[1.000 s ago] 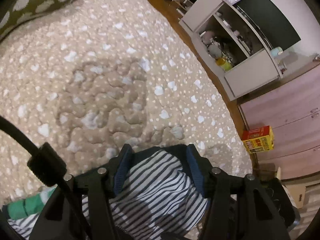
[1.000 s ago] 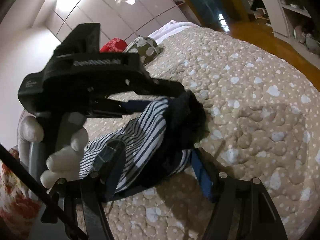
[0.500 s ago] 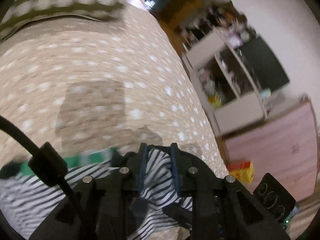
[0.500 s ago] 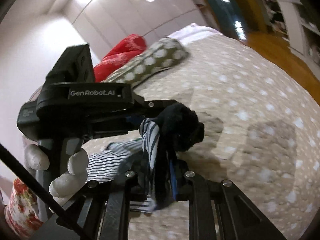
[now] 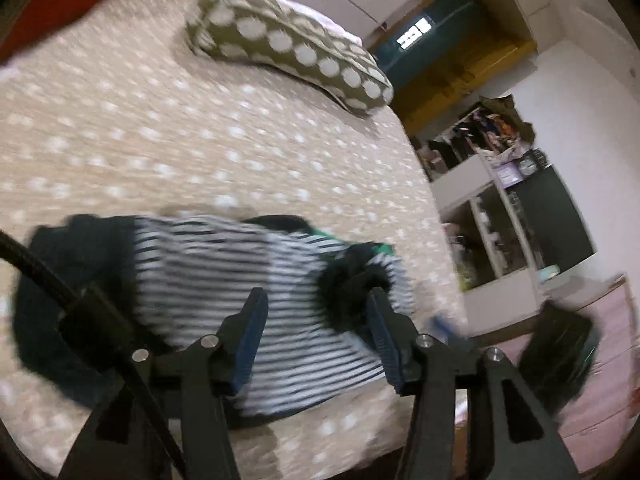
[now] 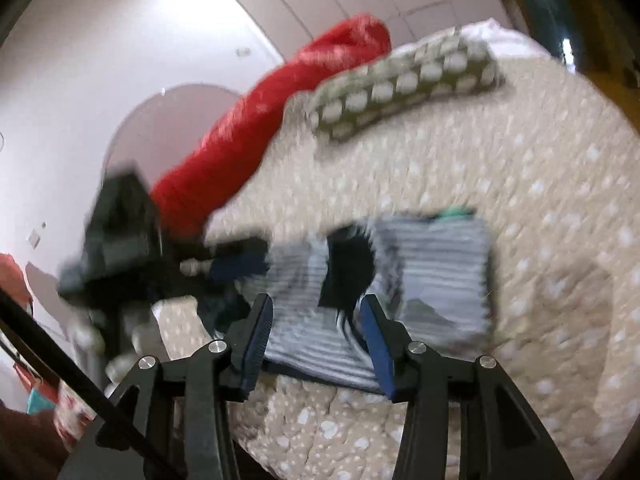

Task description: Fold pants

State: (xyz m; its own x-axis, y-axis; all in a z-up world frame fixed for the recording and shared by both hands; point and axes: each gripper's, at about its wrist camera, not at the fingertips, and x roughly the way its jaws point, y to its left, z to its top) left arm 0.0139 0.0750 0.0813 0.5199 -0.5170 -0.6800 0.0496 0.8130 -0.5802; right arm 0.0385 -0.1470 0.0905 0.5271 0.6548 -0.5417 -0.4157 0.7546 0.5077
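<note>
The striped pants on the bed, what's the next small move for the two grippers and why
Probably back both grippers off. The left gripper and right gripper are open, and the striped pants lie as a folded bundle on the spotted bedspread, apparently released. The frames are blurred, so check the fold's neatness afterward.

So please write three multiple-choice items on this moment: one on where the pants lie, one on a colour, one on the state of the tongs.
1. Where do the striped pants lie?
A. on the dotted bedspread
B. on the floor
C. on a shelf

2. What colour is the long cushion behind the spotted pillow?
A. blue
B. red
C. yellow

3. How do the left tongs and right tongs stand?
A. both clamped on cloth
B. one open only
C. both open

Answers: 1 A, the bedspread surrounds the pants; 2 B, it looks plainly red; 3 C, each pair of fingers is spread apart.
</note>
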